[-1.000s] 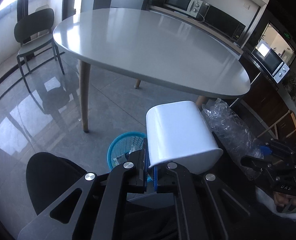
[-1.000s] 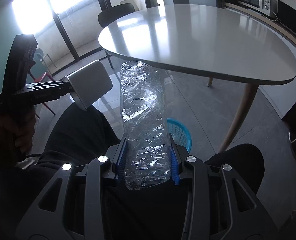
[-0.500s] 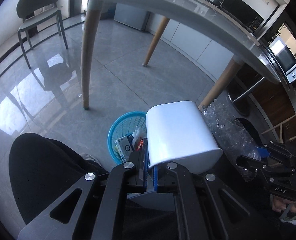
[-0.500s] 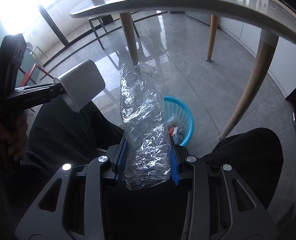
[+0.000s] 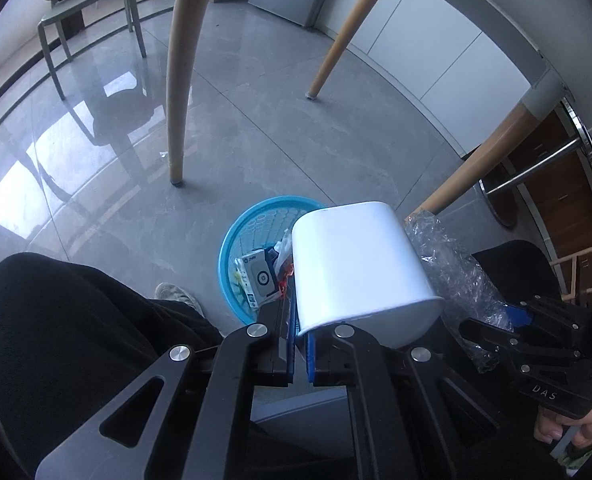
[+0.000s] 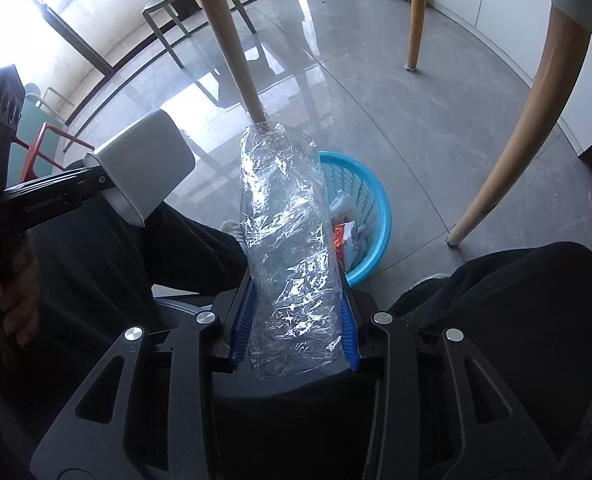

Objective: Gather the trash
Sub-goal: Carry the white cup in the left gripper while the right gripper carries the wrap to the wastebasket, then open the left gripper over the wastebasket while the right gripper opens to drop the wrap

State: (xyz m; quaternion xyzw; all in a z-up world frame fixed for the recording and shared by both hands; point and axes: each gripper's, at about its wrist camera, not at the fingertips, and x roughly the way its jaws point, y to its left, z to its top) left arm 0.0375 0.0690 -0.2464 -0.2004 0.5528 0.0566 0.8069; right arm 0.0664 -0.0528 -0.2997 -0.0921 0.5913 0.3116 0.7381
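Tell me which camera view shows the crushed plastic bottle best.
The right wrist view: the crushed plastic bottle stands full length between the right gripper's fingers, above the blue basket. The left wrist view shows only part of it, behind the white cup.

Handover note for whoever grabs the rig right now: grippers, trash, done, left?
Left gripper: shut on the rim of a white cup, held in the air beside the bin.
Right gripper: shut on a crushed clear bottle, held above the near edge of the bin.
Blue bin stands on the floor between the person's knees, under the table; it already holds a small box and wrappers.
Done: both items picked up and brought to the bin.
Left: move each over the bin opening and release, probably the bottle first as it looks closer.
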